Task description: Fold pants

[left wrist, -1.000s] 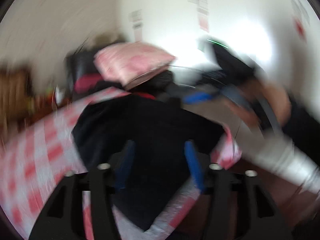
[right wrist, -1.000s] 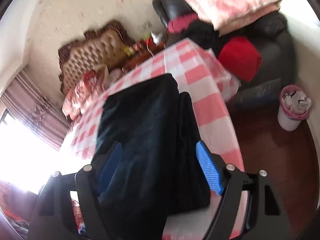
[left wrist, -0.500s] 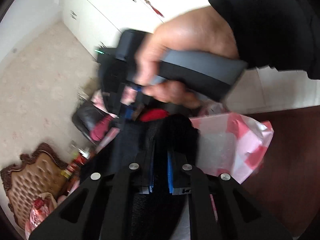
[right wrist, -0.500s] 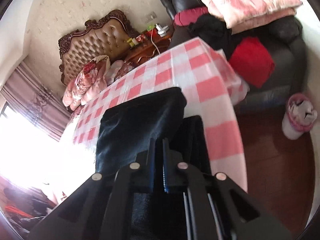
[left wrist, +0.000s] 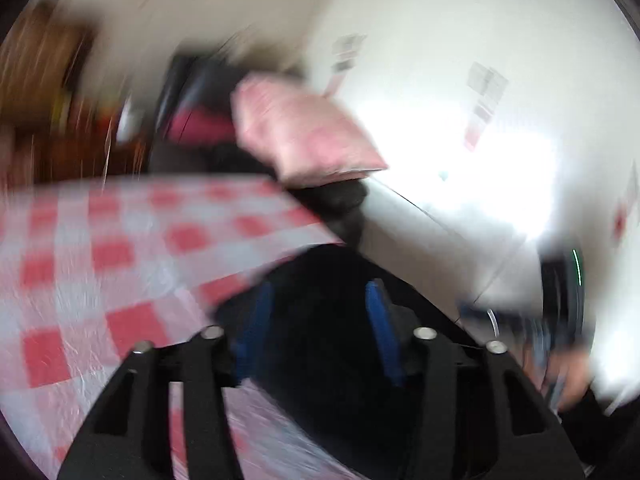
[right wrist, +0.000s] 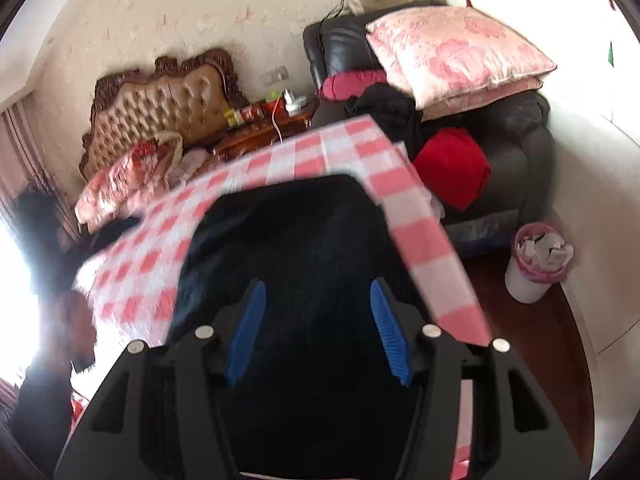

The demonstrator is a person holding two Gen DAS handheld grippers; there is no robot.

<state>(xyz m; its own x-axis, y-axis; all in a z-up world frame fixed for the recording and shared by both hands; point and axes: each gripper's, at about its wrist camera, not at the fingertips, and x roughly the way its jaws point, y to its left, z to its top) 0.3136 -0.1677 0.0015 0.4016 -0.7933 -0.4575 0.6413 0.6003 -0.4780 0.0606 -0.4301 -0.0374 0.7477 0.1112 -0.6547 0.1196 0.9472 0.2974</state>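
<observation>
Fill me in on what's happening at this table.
A person is folding dark pants on a table with a red-and-white checked cloth, a handheld claw in each hand. Both the left claw and the right claw are opening over the dark fabric, which lies between the blue pads without being pinched. The left view is heavily blurred.

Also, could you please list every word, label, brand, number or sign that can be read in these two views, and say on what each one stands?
No text can be read in either view.
Paper sheets on the white wall: printed, but too blurred to read.
Small packages on the wooden side table: labels too small to read.
Black pants, checked tablecloth, pink pillow: no lettering visible.
</observation>
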